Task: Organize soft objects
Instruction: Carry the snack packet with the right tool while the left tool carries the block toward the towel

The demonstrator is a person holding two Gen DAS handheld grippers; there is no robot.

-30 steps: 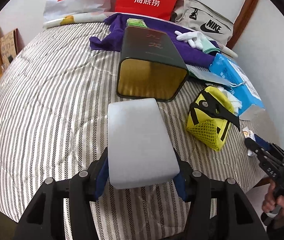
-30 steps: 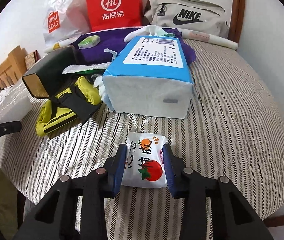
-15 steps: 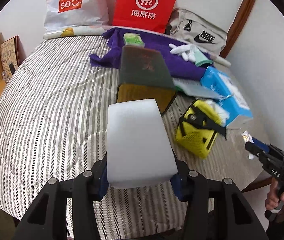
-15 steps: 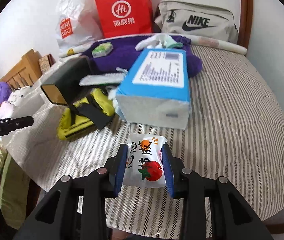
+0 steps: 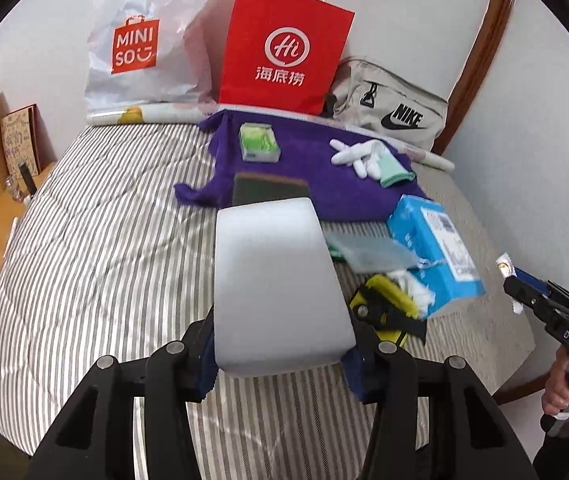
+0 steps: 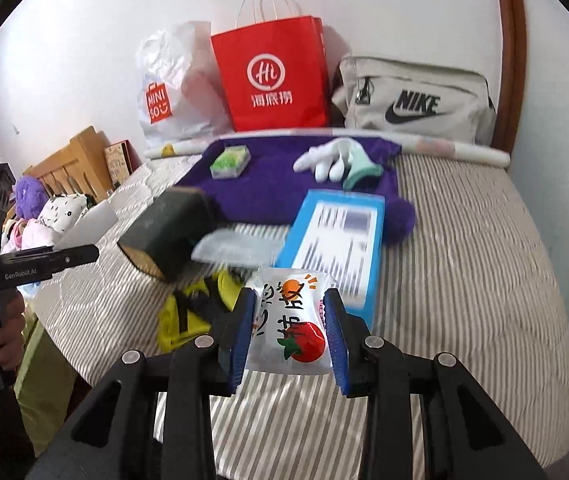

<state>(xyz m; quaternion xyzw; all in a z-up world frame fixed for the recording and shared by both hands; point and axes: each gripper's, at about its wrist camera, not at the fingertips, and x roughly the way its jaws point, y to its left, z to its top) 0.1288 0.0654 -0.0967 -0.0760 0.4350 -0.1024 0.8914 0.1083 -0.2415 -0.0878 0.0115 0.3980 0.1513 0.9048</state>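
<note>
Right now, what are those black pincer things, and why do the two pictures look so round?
Those are tools, not a robot. A person holds one hand-held gripper in each hand, and each carries a wide round camera looking along its two fingers, so you get one picture per hand.

In the left picture, the left hand-held gripper squeezes a white foam block. In the right picture, the right hand-held gripper pinches a small snack packet with a tomato on it.

Below is a striped bed. On it lie a purple towel, a white glove, a blue tissue pack and a dark tin box lying on its side. Against the wall stand a red paper bag and a Nike bag.
</note>
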